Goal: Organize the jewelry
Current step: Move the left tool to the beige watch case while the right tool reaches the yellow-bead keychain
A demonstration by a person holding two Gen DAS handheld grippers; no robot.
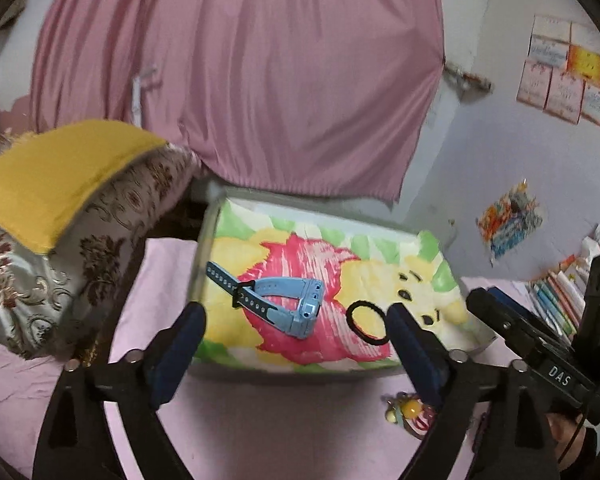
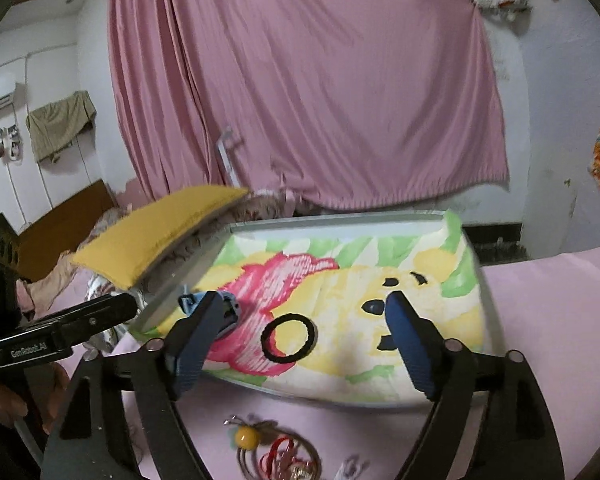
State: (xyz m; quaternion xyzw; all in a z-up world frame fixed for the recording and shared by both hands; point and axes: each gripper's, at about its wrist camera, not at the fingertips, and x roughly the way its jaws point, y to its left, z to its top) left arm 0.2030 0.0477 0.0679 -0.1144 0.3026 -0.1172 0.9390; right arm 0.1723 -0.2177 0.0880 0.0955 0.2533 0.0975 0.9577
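A shallow tray (image 1: 204, 248) lined with a bright bear-and-flower picture lies on the pink bed. A light blue watch (image 1: 284, 304) and a black hair ring (image 1: 367, 322) lie in it. My left gripper (image 1: 296, 320) is open and empty, hovering over the tray's near edge around the watch. My right gripper (image 2: 306, 312) is open and empty above the black ring (image 2: 287, 337); the watch (image 2: 210, 304) is mostly hidden behind its left finger. A small pile of jewelry with a yellow bead (image 2: 246, 436) lies on the sheet in front of the tray (image 2: 380, 216); it also shows in the left wrist view (image 1: 410, 410).
A patterned pillow with a yellow cloth (image 1: 60, 184) lies left of the tray. A pink curtain (image 1: 240, 80) hangs behind. Books (image 1: 556, 300) stand at the right by the wall. The right gripper's body (image 1: 540, 340) shows at the right of the left wrist view.
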